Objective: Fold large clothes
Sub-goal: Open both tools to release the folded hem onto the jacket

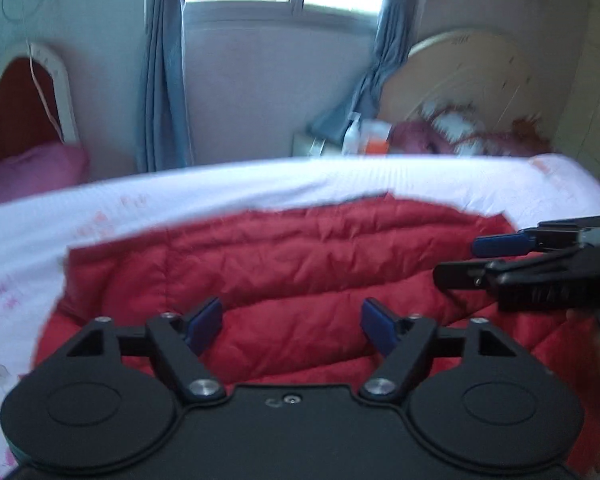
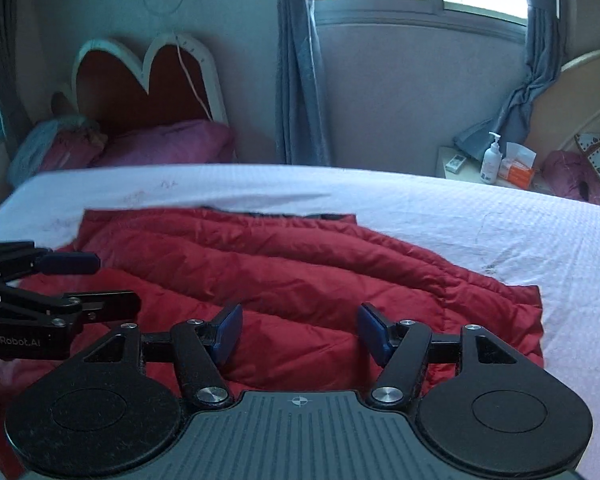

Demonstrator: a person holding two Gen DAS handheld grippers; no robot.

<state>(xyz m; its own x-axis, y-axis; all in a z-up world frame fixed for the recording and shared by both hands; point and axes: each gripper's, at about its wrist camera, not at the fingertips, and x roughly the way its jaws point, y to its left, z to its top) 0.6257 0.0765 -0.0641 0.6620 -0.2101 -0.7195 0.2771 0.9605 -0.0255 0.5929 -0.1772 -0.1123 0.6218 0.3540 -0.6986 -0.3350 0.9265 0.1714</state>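
A red quilted jacket (image 1: 284, 264) lies spread flat on the white bed (image 1: 220, 196), with a dark lining edge showing along its far side. My left gripper (image 1: 291, 322) hovers over the jacket's near part, open, with only fabric showing behind the gap between its blue pads. To its right in this view, the right gripper (image 1: 474, 258) reaches in sideways. In the right wrist view the jacket (image 2: 300, 272) fills the middle of the bed (image 2: 460, 208). My right gripper (image 2: 300, 330) is open above it, holding nothing. The left gripper (image 2: 104, 284) enters from the left.
Beyond the bed's far edge stands a nightstand (image 2: 452, 168) with a pump bottle (image 2: 491, 160) and an orange box (image 2: 516, 170). A pink pillow (image 2: 172, 142) lies below a heart-shaped headboard (image 2: 148, 80) at the far left. Blue curtains (image 2: 300, 80) flank the window.
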